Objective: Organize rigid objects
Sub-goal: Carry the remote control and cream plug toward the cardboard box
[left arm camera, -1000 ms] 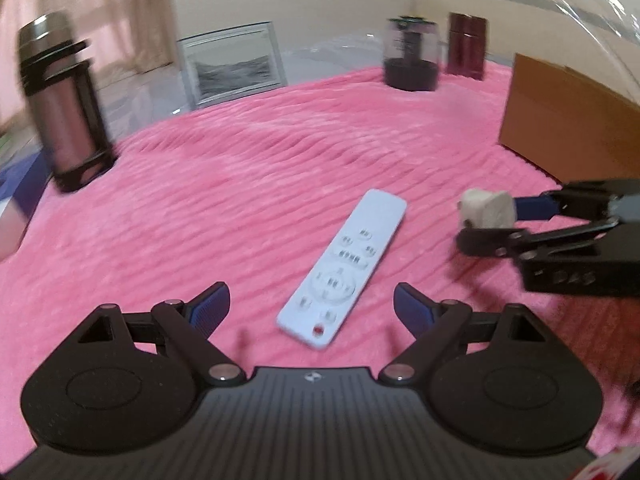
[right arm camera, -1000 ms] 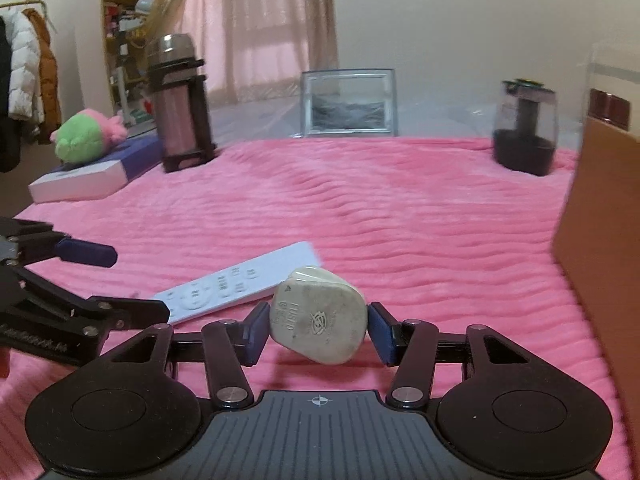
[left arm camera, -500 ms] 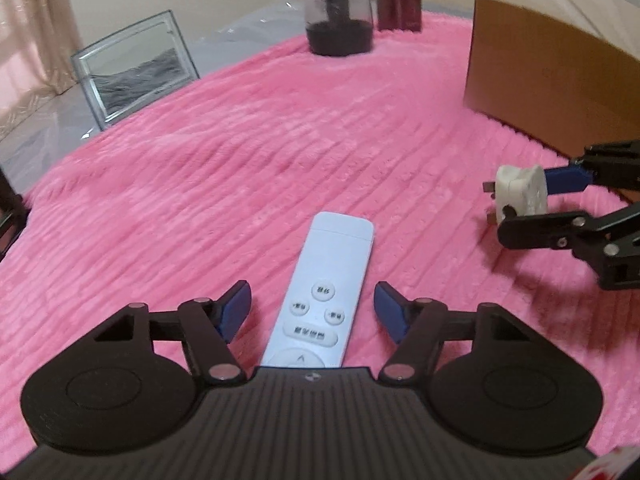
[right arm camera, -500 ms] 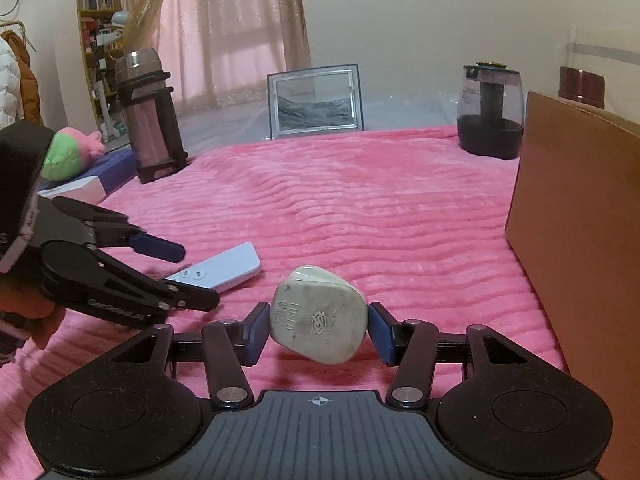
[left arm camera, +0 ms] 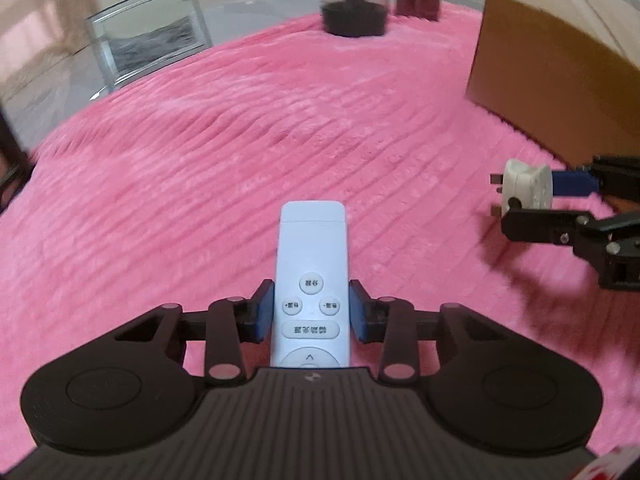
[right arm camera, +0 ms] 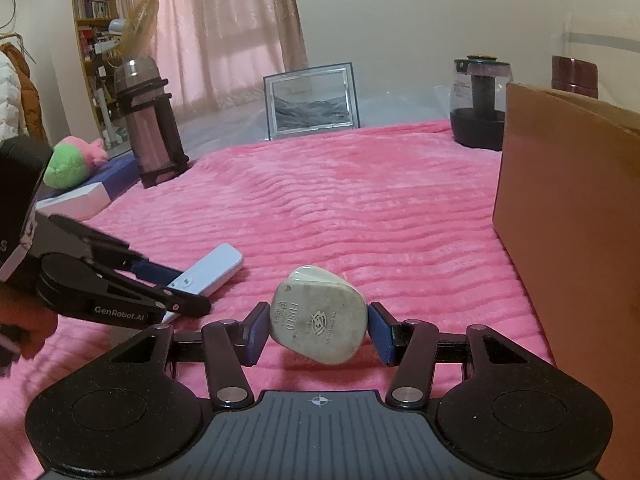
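Left wrist view shows the left tongs (left arm camera: 311, 317) closing on the white remote (left arm camera: 311, 280), which lies flat on the pink blanket (left arm camera: 240, 152); the blue pads sit at both long edges beside the upper buttons, with no gap visible, though a firm grip is not yet certain. Seen from the right wrist camera, the right tongs (right arm camera: 318, 334) hold the off-white plug (right arm camera: 319, 314) pinched between narrow-set pads, clear of the blanket and near the brown cardboard box (right arm camera: 568, 208), likely where both items go. To finish this pick well, let the pads settle squarely on the remote's straight sides before lifting, since the smooth, slim casing could pivot or slip if caught off-centre. Lift straight up from the soft pile and keep the left tongs apart from the plug's prongs.
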Available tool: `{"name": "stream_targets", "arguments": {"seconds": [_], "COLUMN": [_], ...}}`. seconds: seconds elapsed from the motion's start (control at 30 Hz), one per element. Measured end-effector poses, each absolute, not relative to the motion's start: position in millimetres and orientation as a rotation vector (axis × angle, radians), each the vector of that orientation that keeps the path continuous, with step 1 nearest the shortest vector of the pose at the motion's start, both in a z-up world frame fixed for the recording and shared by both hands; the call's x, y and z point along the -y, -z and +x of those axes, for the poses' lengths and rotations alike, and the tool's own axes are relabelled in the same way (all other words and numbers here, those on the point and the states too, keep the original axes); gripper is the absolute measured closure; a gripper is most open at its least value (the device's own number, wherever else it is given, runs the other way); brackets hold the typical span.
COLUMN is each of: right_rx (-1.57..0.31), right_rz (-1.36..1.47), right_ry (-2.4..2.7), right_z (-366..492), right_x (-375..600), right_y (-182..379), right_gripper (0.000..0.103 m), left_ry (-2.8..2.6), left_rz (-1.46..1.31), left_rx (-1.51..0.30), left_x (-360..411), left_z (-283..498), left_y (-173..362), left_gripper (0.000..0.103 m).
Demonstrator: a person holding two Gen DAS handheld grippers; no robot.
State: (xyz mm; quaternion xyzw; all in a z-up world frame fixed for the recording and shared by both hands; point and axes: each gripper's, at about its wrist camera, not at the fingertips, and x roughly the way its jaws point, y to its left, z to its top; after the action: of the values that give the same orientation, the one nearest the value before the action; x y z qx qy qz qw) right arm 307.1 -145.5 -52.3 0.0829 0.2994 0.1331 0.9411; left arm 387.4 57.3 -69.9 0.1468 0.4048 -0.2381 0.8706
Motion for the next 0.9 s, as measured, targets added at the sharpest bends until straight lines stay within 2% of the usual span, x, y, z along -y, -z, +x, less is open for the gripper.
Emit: {"name": "stream_targets", "arguments": {"seconds": [0.5, 0.9], "right_rx": [-0.573, -0.492], "right_rz": [0.176, 0.173], "right_ry": [-0.329, -0.373], "right_z": [218.4, 129.8], "right_x": [160.3, 197.0], "right_y": [-0.4, -55.1], "right_gripper": [0.054, 0.054], "left_ry": [0.338, 0.329], "left_rz": [0.012, -0.046], "left_rx": [-0.764, -0.663], "left_x": [-44.9, -8.0], "left_z": [247.7, 138.6], "left_y": [11.7, -47.3], "left_gripper": [0.07, 0.07]}}
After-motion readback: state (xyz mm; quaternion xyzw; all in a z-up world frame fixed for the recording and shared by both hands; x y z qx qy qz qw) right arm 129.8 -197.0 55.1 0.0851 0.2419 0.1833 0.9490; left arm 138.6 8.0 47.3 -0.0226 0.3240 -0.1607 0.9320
